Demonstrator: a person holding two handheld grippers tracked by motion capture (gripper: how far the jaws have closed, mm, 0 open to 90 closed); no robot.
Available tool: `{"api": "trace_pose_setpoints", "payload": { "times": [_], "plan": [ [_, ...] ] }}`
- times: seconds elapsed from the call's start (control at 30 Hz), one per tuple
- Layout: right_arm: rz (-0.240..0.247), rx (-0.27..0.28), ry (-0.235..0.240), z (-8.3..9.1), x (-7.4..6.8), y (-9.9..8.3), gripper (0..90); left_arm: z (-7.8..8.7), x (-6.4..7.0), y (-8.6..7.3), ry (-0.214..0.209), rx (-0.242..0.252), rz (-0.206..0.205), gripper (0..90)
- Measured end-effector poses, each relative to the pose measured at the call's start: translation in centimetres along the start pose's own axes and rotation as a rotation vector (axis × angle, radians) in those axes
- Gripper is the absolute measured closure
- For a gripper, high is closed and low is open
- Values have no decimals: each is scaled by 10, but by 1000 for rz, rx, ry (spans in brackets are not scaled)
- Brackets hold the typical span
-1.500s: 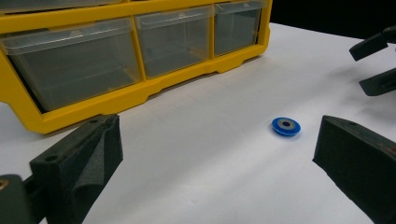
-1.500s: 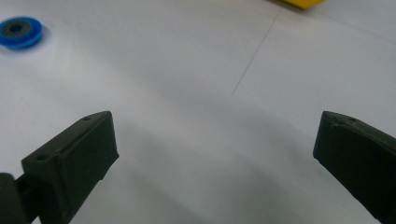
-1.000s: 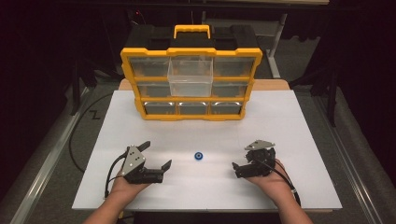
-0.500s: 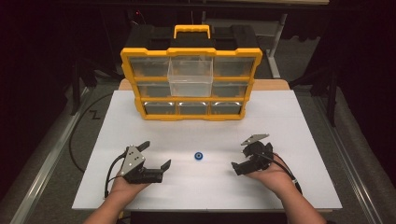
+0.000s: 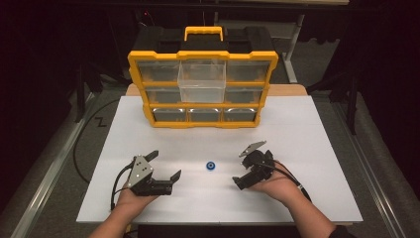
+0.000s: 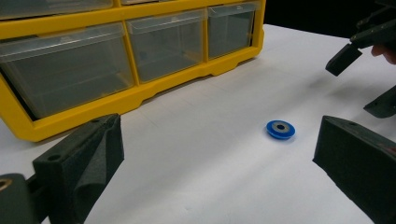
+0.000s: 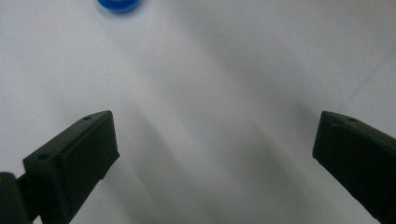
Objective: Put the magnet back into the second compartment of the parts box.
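High view | both grippers' jaws wide apart, empty | blue washer (image 5: 211, 165) between

The blue ring (image 5: 211, 165) is small and round, with a grey middle and a dark hole. It lies flat on the white table (image 5: 307, 139), alone, in front of the yellow organizer (image 5: 203, 89), well apart from it.
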State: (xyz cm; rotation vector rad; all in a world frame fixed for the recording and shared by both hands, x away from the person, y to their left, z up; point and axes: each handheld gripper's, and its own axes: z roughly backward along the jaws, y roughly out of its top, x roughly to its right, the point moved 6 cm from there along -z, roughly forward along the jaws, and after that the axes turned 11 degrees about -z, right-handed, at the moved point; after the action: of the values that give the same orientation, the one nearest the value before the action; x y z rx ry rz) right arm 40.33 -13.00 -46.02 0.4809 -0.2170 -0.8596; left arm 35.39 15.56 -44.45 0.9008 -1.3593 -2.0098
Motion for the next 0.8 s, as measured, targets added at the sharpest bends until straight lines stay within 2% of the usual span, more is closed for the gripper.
{"api": "trace_pose_setpoints", "payload": {
  "times": [0.23, 0.47, 0.8],
  "plan": [
    [51, 8, 28, -7, -20, 12, 20, 1, 0, 1, -1, 0, -7, 21],
    [78, 14, 52, -14, -35, 21, 40, 1, 1, 1, 3, 2, -10, 21],
    [122, 42, 72, -19, -50, 35, 138, 1, 1, 1, 3, -3, -12, 21]
  ]
}}
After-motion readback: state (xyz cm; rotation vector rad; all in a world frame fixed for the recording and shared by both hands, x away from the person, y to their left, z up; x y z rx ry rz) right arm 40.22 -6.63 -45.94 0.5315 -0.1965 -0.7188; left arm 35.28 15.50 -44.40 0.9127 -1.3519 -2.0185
